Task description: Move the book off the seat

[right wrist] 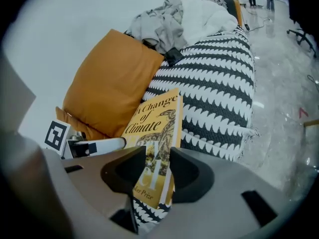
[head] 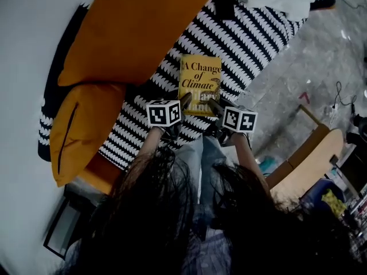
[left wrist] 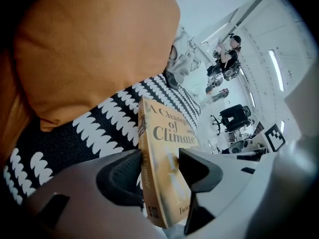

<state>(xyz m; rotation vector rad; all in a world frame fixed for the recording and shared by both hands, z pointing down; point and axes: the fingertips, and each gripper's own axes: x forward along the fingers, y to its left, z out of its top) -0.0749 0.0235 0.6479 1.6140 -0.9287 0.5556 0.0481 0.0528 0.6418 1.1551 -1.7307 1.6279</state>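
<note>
Left gripper [left wrist: 158, 159] first: it's clamped on the book [left wrist: 167, 173]. One pad is set against the spine side and the other is pressed onto the front cover, down by the book's near left corner. The gap between the jaws is fairly narrow and is filled by the book's thickness.

Same story with the right gripper [right wrist: 158, 158]. Its jaws are drawn in on the near right corner, with one pad laid over the yellow cover and the other set against the white page edge. So the book is pinched from both sides at its near end, and the marker cubes [head: 163, 113] are seen flanking it from above.

The book is found on the striped seat [head: 252, 39], toward its front edge and just beside the big orange cushion [head: 132, 27]. It's kept cover up. The title is read upright from the person's side, so the top end is pointed away from the person and the long axis is run straight out from the grippers across the seat. Whether the near end is lifted clear of the fabric can't be settled.

Further out, a second orange cushion [head: 80, 130] is seen on the left, a heap of pale clothes [right wrist: 199, 19] is piled at the seat's far end, and grey floor [head: 309, 67] is shown to the right.
</note>
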